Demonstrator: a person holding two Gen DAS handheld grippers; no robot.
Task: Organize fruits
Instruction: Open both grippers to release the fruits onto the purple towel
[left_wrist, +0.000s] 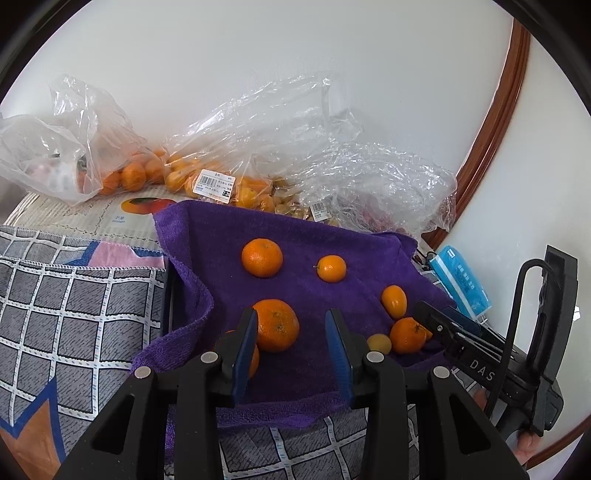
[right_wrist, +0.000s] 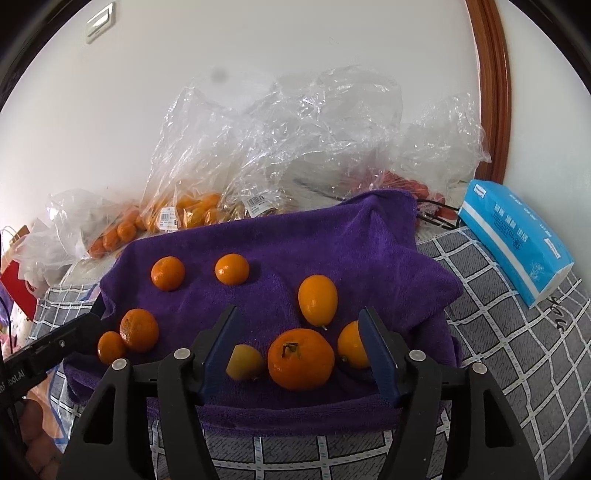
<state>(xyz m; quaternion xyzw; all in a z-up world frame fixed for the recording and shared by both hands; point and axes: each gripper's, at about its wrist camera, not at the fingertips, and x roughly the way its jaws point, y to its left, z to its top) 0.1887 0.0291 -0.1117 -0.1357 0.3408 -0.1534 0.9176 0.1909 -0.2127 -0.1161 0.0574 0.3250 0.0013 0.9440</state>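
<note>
Several orange citrus fruits lie loose on a purple towel (left_wrist: 303, 291) (right_wrist: 332, 236). In the left wrist view my left gripper (left_wrist: 291, 321) is open and empty; a large mandarin (left_wrist: 277, 325) sits just ahead between its blue pads, and a smaller one (left_wrist: 253, 360) is half hidden behind the left finger. My right gripper (right_wrist: 299, 317) is open and empty, with a stemmed mandarin (right_wrist: 301, 359), a small yellow fruit (right_wrist: 244, 362) and a kumquat (right_wrist: 352, 349) between its fingers. The right gripper also shows in the left wrist view (left_wrist: 480, 343), beside a mandarin (left_wrist: 406, 335).
Clear plastic bags of oranges (left_wrist: 207, 177) (right_wrist: 184, 210) lie along the white wall behind the towel. A blue tissue pack (right_wrist: 517, 236) (left_wrist: 461, 280) lies at the right on a grey checked cloth (left_wrist: 74, 314). A wooden door frame (right_wrist: 491, 92) stands at the right.
</note>
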